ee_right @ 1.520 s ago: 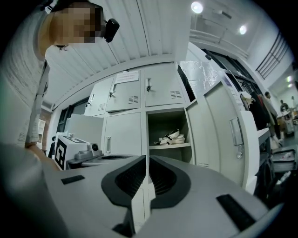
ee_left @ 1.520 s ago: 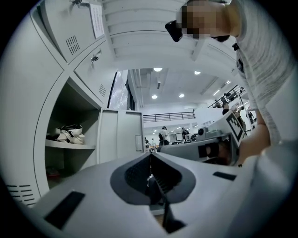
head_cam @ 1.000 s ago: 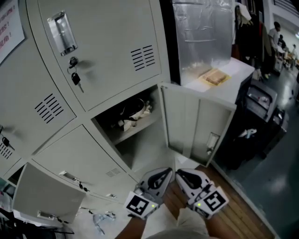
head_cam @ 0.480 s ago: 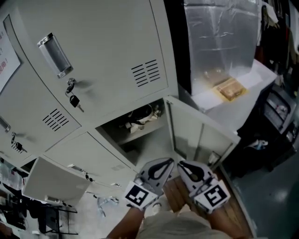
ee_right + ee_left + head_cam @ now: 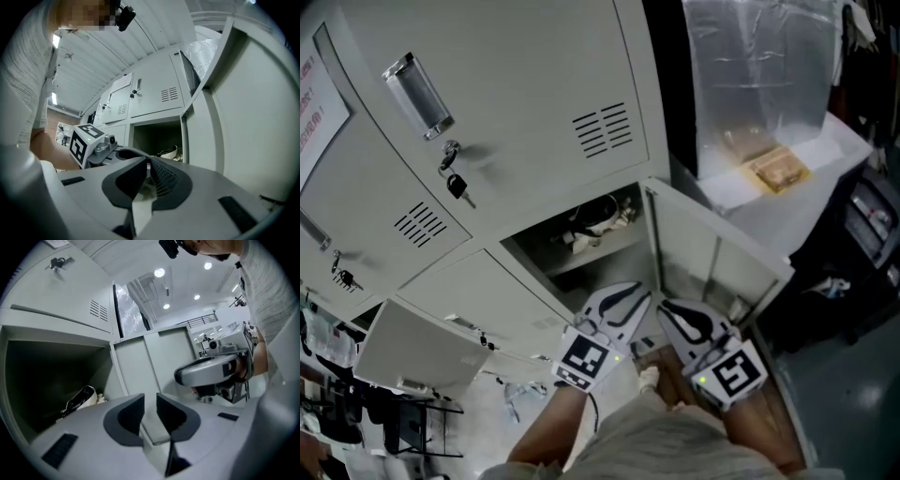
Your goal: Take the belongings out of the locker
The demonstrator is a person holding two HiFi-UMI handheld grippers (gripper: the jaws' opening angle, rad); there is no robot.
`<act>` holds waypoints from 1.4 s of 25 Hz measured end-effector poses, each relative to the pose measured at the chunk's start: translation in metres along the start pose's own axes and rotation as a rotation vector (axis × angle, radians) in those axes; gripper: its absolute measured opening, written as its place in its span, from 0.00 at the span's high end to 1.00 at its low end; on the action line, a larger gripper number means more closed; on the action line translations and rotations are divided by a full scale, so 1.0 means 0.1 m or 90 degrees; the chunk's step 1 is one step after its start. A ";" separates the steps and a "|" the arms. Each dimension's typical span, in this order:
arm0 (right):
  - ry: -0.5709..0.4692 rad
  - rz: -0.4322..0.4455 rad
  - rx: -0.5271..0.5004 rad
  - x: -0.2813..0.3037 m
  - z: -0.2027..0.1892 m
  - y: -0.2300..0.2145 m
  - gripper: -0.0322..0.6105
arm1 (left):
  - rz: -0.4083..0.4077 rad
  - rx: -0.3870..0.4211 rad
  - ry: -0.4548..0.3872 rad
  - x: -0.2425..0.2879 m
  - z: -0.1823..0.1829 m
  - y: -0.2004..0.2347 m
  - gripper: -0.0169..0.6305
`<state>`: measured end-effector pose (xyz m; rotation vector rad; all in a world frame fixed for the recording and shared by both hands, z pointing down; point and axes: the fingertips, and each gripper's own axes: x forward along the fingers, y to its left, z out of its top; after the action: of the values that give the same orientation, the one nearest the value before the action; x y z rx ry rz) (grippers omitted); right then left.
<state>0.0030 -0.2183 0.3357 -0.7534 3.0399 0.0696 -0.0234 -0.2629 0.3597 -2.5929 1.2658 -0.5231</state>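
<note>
The open locker compartment (image 5: 581,253) sits mid-row, its door (image 5: 712,258) swung out to the right. Inside, on a shelf, lie the belongings (image 5: 598,219): a black-and-white bag with something pale beside it, also seen as the bag (image 5: 82,399) and the bag (image 5: 168,153). My left gripper (image 5: 622,302) hovers just below and in front of the opening, its jaws (image 5: 150,401) drawn to a narrow slit with nothing in it. My right gripper (image 5: 679,319) is beside it, by the door's lower edge, shut and empty (image 5: 148,164).
Keys (image 5: 457,186) hang from the lock of the locker above. A lower-left locker door (image 5: 412,352) also stands open. To the right are a plastic-wrapped unit (image 5: 759,75) and a white surface with a brown box (image 5: 780,169). Wooden floor (image 5: 792,427) lies underfoot.
Both grippers have risen closer to the open compartment. The head view has shifted, showing the lockers from a bit further left.
</note>
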 end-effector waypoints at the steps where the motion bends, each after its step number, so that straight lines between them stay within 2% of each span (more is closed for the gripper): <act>1: -0.001 0.000 0.001 0.00 0.00 0.00 0.94 | 0.001 0.009 0.013 0.02 -0.02 0.03 0.87; 6: 0.006 -0.010 0.008 0.03 -0.05 -0.05 0.94 | 0.014 0.054 0.072 0.11 -0.11 0.18 0.78; 14: 0.010 -0.018 0.010 0.06 -0.09 -0.08 0.94 | 0.027 0.134 0.174 0.30 -0.31 0.56 0.48; 17: 0.008 -0.025 0.012 0.06 -0.09 -0.12 0.94 | 0.040 0.167 0.206 0.38 -0.31 0.75 0.41; 26: 0.013 -0.024 0.021 0.14 -0.13 -0.11 0.94 | 0.051 0.200 0.275 0.62 -0.41 1.19 0.16; 35: 0.021 -0.019 0.028 0.24 -0.15 -0.08 0.94 | 0.071 0.188 0.286 0.79 -0.44 1.59 0.14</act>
<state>-0.0140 -0.2376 0.3497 -0.8049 3.0488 -0.0100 -0.1105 -0.4243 0.3646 -2.2152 1.3234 -1.2195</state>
